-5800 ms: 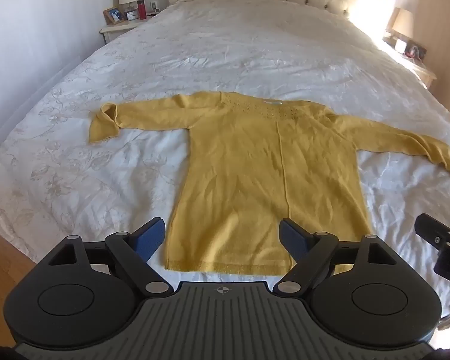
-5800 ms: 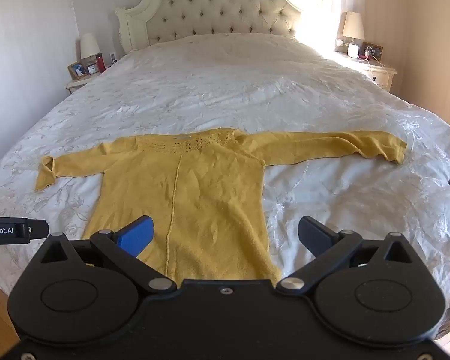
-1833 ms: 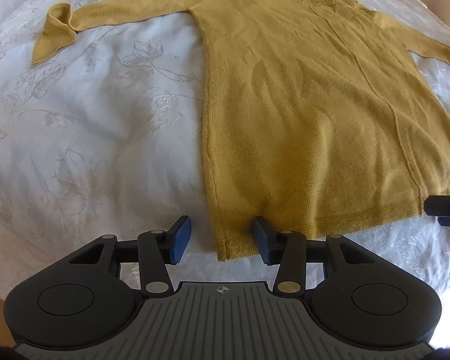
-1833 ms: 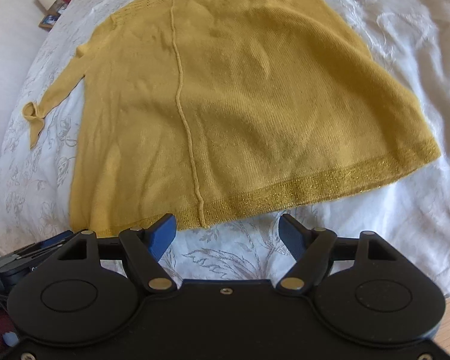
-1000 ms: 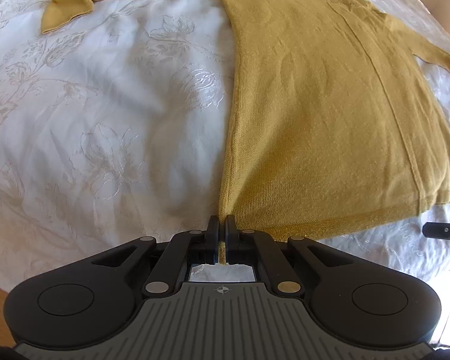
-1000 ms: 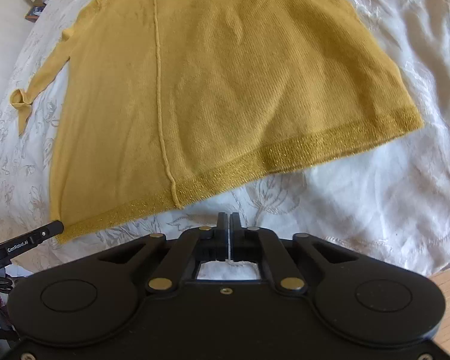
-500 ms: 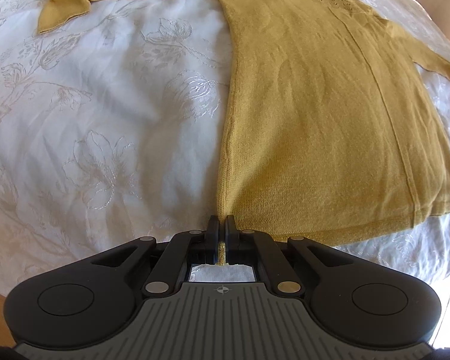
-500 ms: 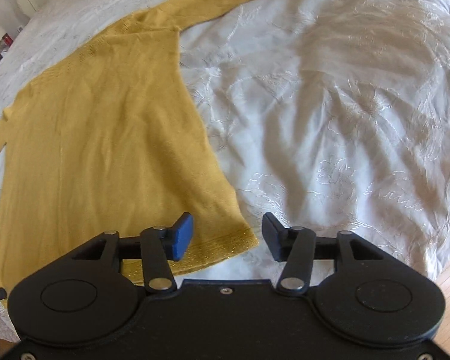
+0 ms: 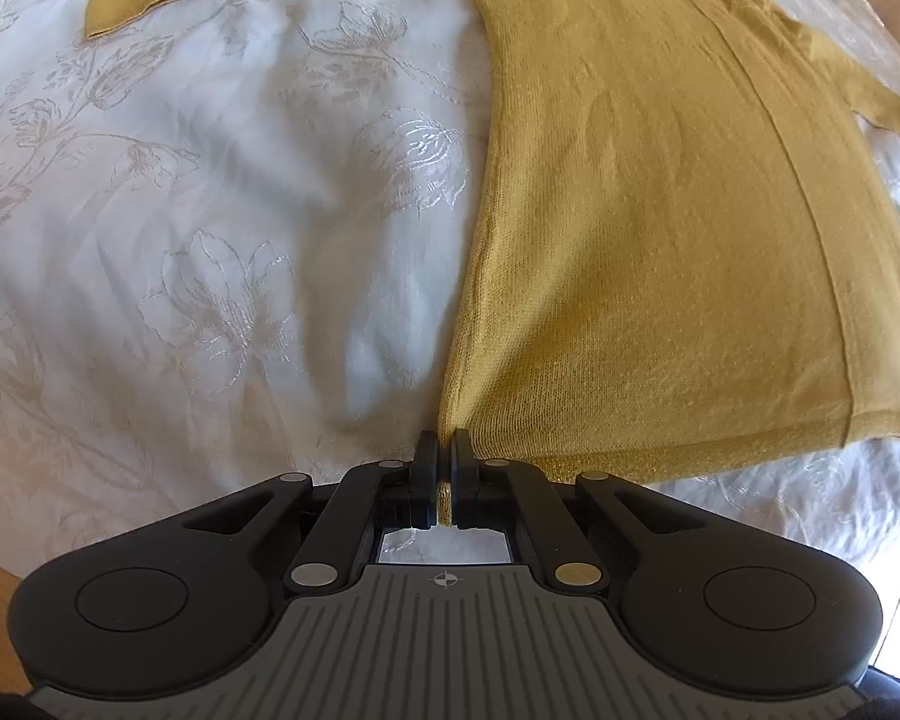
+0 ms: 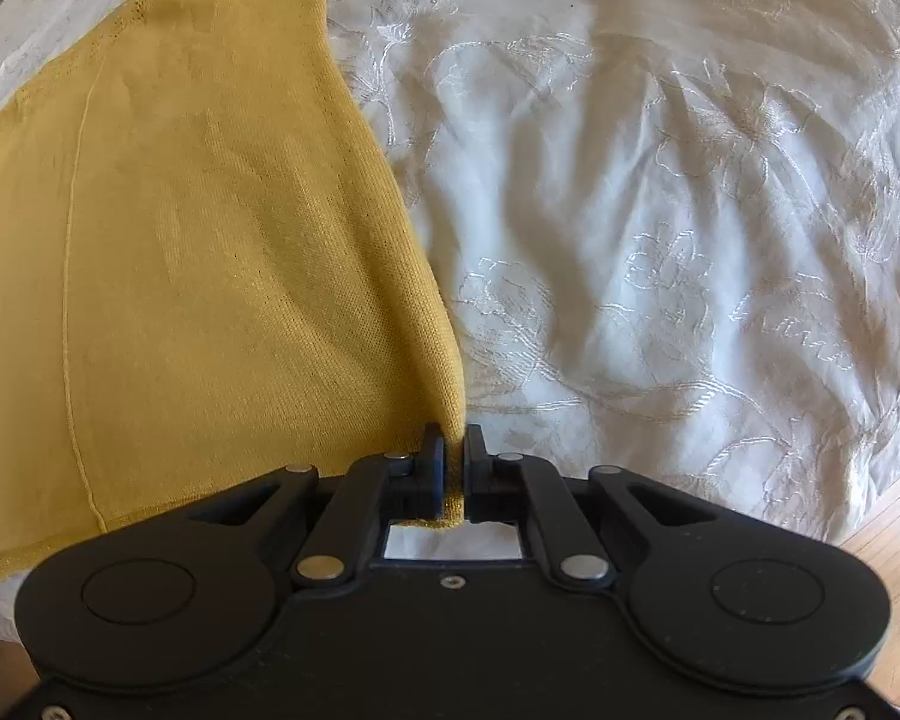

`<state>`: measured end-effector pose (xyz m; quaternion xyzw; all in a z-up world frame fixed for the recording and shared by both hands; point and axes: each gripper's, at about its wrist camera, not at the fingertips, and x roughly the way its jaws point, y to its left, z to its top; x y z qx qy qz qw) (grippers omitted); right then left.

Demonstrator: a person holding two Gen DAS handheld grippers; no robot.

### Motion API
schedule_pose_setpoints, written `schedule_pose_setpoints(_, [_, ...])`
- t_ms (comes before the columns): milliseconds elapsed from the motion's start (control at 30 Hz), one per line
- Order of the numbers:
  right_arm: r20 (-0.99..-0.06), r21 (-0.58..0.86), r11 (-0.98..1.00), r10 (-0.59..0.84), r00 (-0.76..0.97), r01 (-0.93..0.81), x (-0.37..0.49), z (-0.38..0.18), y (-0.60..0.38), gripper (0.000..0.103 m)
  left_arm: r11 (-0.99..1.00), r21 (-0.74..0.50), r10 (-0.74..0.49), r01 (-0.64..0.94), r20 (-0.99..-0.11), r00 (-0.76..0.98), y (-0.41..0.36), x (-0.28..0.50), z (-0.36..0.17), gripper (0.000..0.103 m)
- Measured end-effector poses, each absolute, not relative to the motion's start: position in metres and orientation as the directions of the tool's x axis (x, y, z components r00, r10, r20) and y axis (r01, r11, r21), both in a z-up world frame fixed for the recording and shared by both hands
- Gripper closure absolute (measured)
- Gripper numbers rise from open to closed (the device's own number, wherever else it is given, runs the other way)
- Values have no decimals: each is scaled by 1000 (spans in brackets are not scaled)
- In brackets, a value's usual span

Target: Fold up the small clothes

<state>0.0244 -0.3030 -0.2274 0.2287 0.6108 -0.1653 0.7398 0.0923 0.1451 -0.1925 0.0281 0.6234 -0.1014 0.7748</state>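
Both grippers (left (image 9: pixel 444 455), right (image 10: pixel 452 449)) pinching sweater (image 9: pixel 660 240) hem

Left claw (image 9: pixel 444 462), right claw (image 10: pixel 451 456) clamped.

Sunlit white floral-embroidered bedspread (image 10: pixel 660 192), wooden floor (image 10: pixel 894 546) at the edge

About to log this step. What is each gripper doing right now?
Left gripper: shut on the sweater, at its hem corner.
Right gripper: shut on the sweater's other hem corner.
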Motion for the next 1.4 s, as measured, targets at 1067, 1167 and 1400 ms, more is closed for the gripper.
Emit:
schedule_pose_setpoints(1067, [-853, 116, 920, -101, 512, 375, 139, -125, -559, 18, 970, -165, -225, 180, -889, 399, -74, 147, -129, 28])
schedule_pose_setpoints(1167, [-846, 82, 914, -147, 512, 398, 145, -122, -586, 16, 972, -166, -220, 167, -891, 397, -90, 146, -130, 27])
schedule_pose_setpoints(1400, [-846, 82, 867, -200, 495, 491, 174, -130, -649, 10, 982, -145, -181, 121, -907, 381, -104, 142, -132, 25])
